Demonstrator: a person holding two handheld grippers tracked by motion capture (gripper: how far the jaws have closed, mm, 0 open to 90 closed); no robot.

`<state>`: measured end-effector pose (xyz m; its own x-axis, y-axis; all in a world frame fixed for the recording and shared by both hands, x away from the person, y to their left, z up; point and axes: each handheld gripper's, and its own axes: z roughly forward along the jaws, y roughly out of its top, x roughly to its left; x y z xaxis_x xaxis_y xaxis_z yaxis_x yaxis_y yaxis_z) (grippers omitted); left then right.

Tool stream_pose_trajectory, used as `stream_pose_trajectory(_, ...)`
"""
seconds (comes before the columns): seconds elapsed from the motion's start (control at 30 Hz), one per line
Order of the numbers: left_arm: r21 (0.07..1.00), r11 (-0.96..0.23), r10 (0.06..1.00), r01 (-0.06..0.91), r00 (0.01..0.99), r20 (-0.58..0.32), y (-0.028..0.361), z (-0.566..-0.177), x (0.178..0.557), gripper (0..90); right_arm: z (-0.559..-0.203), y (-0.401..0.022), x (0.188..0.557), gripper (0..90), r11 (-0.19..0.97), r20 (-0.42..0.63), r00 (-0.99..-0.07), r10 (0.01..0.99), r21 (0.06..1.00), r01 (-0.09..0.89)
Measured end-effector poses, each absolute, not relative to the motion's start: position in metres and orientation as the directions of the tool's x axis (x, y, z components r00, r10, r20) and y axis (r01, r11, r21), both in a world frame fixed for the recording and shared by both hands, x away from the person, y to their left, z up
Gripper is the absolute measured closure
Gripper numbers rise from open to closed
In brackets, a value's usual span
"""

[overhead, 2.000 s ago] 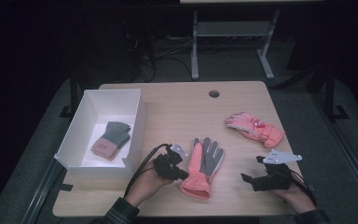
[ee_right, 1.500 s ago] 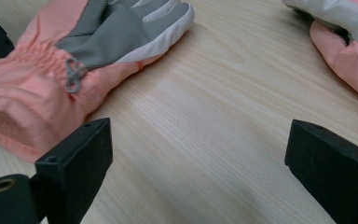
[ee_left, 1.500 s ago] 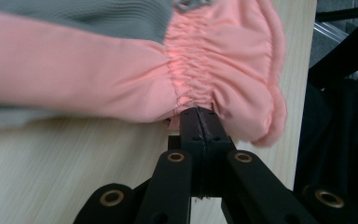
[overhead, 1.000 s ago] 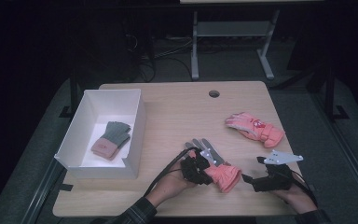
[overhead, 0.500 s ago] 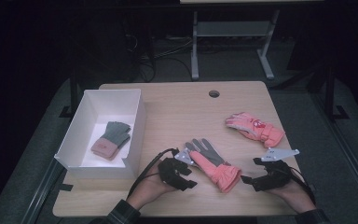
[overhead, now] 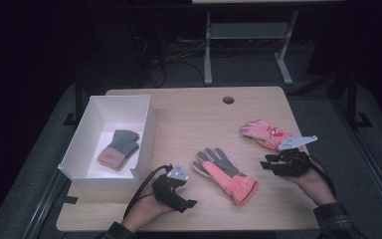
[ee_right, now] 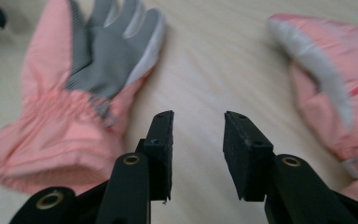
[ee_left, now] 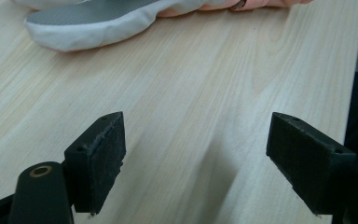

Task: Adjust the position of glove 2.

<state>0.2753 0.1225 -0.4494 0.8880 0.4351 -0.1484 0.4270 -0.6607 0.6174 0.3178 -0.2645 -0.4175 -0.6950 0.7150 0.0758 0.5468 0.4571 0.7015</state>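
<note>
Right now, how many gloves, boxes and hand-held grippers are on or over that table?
Gloves: 3 – a grey-palmed pink glove mid-table, a pink glove at the right, a small grey and pink glove in the box.
White box: 1
Grippers: 2 – left gripper, right gripper.
Total: 6

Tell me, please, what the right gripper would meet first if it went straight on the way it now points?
Probably bare table: the right gripper points into the gap between the grey-palmed pink glove and the other pink glove.

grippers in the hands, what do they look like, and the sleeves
Both are black. The left gripper and the right gripper each carry a grey three-cornered plate on top and trail a black cable. The jaws are flat black rectangular blocks on black arms with brass-ringed holes. The right sleeve is dark plaid.
</note>
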Motion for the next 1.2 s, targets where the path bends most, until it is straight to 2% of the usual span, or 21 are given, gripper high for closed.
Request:
stream_pose_trajectory(0.2, 0.624, -0.663, 0.431, 0.414, 0.892, -0.134, 0.125, -0.447, 0.277, 19.4, -0.407, -0.273, 0.348, 67.2, 0.441, 0.060, -0.672, 0.739, 0.711, 0.548)
stream_pose_trajectory(0.57, 0.612, -0.674, 0.425, 0.414, 0.895, -0.138, 0.124, -0.448, 0.278, 19.3, -0.390, -0.292, 0.395, 70.2, 0.484, 0.024, -0.653, 0.757, 0.651, 0.585)
stream_pose_trajectory(1.2, 0.604, -0.674, 0.427, 0.426, 0.891, -0.152, 0.123, -0.450, 0.278, 19.1, -0.425, -0.298, 0.418, 73.2, 0.559, -0.020, -0.657, 0.753, 0.547, 0.624)
